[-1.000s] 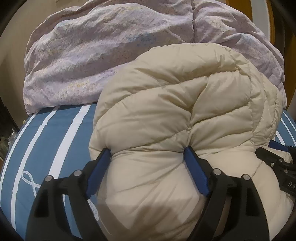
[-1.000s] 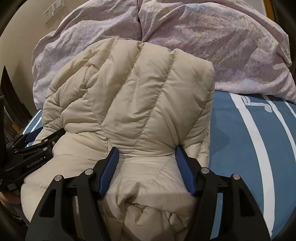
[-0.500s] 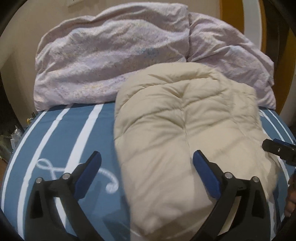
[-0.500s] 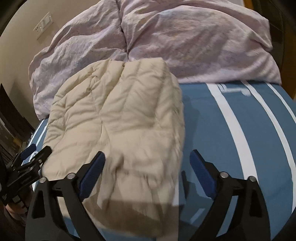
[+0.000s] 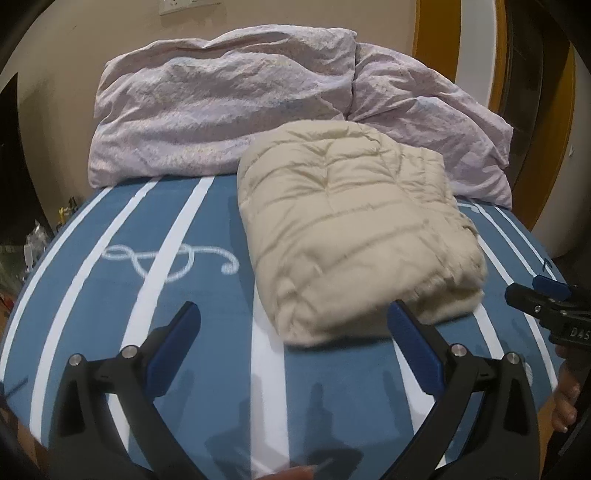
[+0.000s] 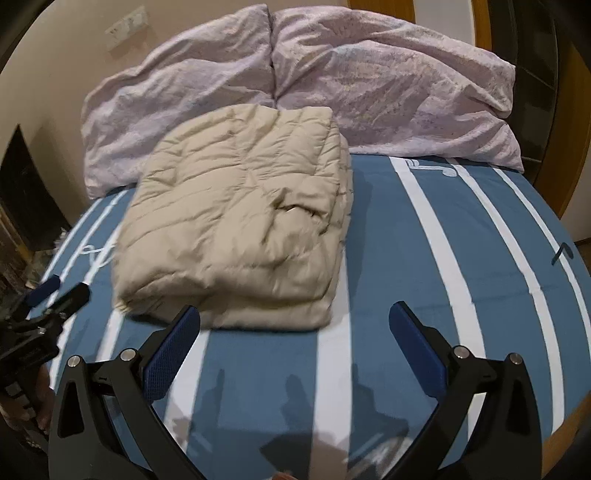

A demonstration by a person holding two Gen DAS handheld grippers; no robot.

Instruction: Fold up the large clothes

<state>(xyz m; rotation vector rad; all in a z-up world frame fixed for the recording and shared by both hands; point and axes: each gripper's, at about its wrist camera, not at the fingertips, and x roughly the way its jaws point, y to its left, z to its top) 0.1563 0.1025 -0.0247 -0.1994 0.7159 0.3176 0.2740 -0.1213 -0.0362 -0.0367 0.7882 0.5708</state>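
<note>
A cream quilted puffer jacket (image 5: 354, 229) lies folded in a thick bundle on the blue bed cover with white stripes (image 5: 140, 288); it also shows in the right wrist view (image 6: 240, 229). My left gripper (image 5: 291, 325) is open and empty, just in front of the bundle's near edge. My right gripper (image 6: 295, 321) is open and empty, in front of the bundle's near right corner. The right gripper's tip shows at the right of the left wrist view (image 5: 546, 299); the left gripper's tip shows at the left of the right wrist view (image 6: 55, 295).
A crumpled lilac duvet (image 5: 229, 99) is heaped along the head of the bed, behind the jacket (image 6: 388, 85). The bed cover (image 6: 461, 277) stretches to the right of the jacket. A beige wall and a wooden door frame (image 5: 424, 33) stand behind.
Both grippers let go of the jacket and pulled back toward the foot of the bed. The jacket dropped flat onto the cover as a folded bundle.
</note>
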